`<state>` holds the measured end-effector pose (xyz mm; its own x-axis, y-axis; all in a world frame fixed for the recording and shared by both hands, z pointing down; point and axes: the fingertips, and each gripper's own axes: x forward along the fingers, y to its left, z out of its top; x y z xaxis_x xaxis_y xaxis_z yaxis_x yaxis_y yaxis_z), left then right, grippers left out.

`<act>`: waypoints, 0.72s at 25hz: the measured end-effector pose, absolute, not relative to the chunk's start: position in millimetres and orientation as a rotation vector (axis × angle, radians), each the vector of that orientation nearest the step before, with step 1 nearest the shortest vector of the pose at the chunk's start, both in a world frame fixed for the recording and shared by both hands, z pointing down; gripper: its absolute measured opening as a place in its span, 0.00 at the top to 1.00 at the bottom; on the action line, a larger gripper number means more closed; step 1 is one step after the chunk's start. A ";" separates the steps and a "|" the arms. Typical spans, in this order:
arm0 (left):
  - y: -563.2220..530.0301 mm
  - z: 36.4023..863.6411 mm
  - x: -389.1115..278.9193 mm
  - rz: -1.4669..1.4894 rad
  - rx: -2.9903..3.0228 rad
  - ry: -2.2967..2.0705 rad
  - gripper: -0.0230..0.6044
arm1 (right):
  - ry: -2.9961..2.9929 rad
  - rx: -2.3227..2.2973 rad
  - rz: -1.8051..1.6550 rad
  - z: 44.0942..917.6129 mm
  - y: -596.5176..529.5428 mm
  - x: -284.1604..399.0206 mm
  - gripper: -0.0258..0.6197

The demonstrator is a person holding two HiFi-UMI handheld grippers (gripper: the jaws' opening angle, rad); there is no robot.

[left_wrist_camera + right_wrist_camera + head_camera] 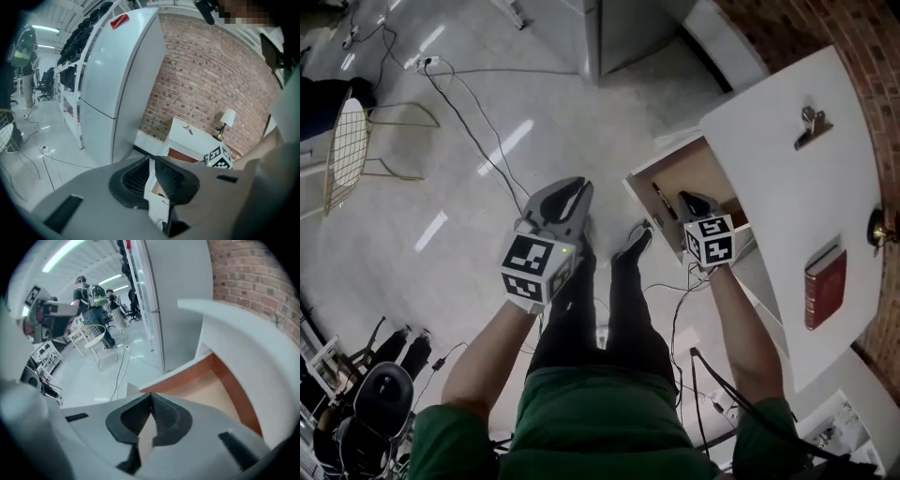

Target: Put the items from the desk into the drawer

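Observation:
An open drawer (689, 173) with a wooden inside sticks out of the white desk (787, 187); a dark pen-like item (664, 202) lies in it. On the desk top I see a binder clip (812, 125), a red book (825, 286) and a small lamp (881, 228). My right gripper (694, 200) hangs above the drawer (211, 390), and its jaws (151, 397) are shut with nothing between them. Out over the floor left of the drawer, my left gripper (577, 187) points toward the desk (192, 136). A narrow gap shows between its jaws (150, 161), with nothing in it.
A tall white cabinet (122, 79) stands beside the desk against the brick wall. Cables (478, 131) run across the shiny floor, and a yellow wire chair (347, 150) stands at the far left. People (93, 301) stand in the background of the right gripper view.

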<state>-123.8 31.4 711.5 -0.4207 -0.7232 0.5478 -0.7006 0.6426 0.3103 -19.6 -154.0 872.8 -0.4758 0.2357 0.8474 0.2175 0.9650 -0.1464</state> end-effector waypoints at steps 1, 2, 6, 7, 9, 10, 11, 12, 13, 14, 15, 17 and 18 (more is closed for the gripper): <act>31.0 701.5 -132.3 -0.048 1.100 -2.225 0.91 | -2.142 -0.315 0.017 849.3 -155.2 -35.0 0.95; 30.7 690.3 -139.8 -0.046 1.099 -2.248 0.91 | -2.202 -0.310 0.017 824.4 -155.4 -49.1 0.95; 32.1 634.9 -147.3 -0.063 1.102 -2.306 0.91 | -2.378 -0.289 0.056 725.2 -147.1 -70.2 0.95; 31.2 618.9 -149.7 -0.085 1.104 -2.323 0.91 | -2.416 -0.277 0.057 703.0 -145.8 -74.8 0.95; 28.0 586.1 -153.8 -0.144 1.107 -2.344 0.91 | -2.493 -0.257 0.048 659.9 -141.5 -84.5 0.95; 26.1 570.9 -155.6 -0.173 1.109 -2.352 0.91 | -2.534 -0.252 0.038 638.0 -139.0 -89.3 0.95; 23.8 556.7 -158.1 -0.196 1.114 -2.367 0.91 | -2.577 -0.248 0.025 615.6 -137.5 -94.4 0.95; 21.2 542.6 -161.2 -0.214 1.124 -2.389 0.91 | -2.621 -0.242 0.011 593.0 -137.2 -99.3 0.95; 18.4 528.1 -164.1 -0.228 1.135 -2.417 0.91 | -2.665 -0.235 0.000 570.5 -138.0 -103.5 0.95; 15.8 513.6 -166.3 -0.236 1.148 -2.446 0.91 | -2.707 -0.225 -0.010 548.6 -139.4 -106.5 0.95; 13.1 498.8 -167.2 -0.240 1.163 -2.471 0.91 | -2.746 -0.215 -0.019 527.7 -141.5 -108.4 0.95; 6.5 467.8 -167.2 -0.240 1.203 -2.508 0.91 | -2.816 -0.194 -0.045 489.6 -146.6 -110.3 0.95; 3.6 452.2 -167.9 -0.235 1.222 -2.529 0.91 | -2.849 -0.182 -0.062 472.1 -149.7 -110.6 0.95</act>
<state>-167.9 3.6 452.2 -0.5820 -0.7844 0.2144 -0.7316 0.6202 0.2831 -110.6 -149.7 472.1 -0.9513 0.1183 0.2847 0.1305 0.9912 0.0242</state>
